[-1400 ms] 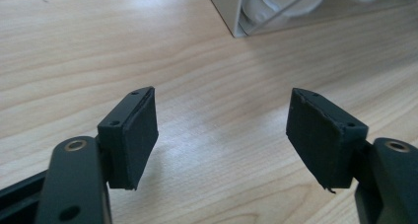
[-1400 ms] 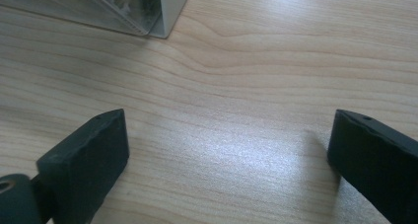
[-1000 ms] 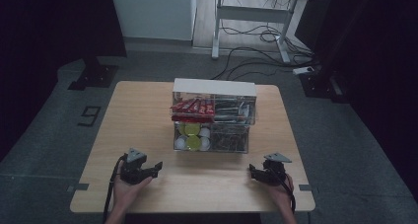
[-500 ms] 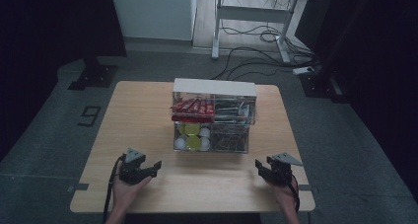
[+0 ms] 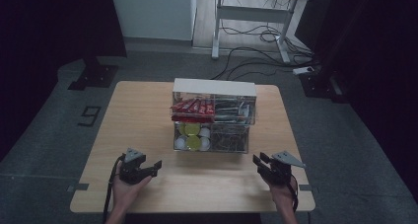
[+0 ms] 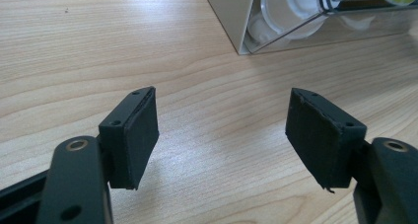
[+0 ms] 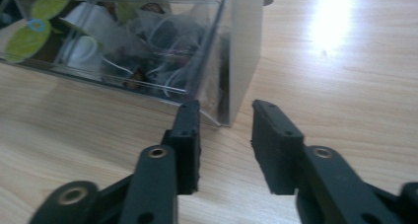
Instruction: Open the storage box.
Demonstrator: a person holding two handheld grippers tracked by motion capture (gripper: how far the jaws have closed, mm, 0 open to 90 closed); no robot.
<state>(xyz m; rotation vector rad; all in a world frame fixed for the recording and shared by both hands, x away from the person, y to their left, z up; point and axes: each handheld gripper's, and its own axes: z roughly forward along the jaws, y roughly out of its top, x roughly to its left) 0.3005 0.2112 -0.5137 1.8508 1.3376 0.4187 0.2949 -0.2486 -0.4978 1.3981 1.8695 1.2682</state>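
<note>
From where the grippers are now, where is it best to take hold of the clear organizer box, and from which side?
Probably with both grippers on the end walls of the clear organizer box, the left gripper from its left, the right gripper from its right: those walls are flat and upright, while the front is too wide for one gripper.

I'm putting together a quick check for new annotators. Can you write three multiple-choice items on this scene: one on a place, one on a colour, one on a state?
1. Where does the clear organizer stand on the table?
A. near the middle
B. at the front left corner
C. hanging off the right edge

2. What colour are the packets in the organizer's upper left section?
A. blue
B. red
C. white

3. How is the left tool set?
A. shut on a cup
B. shut on nothing
C. open, holding nothing

Key: 1 A, the high view shows bare wood on all sides of it. 2 B, red wrappers lie in a row there. 3 C, the left gripper view shows a wide gap over bare table.
</note>
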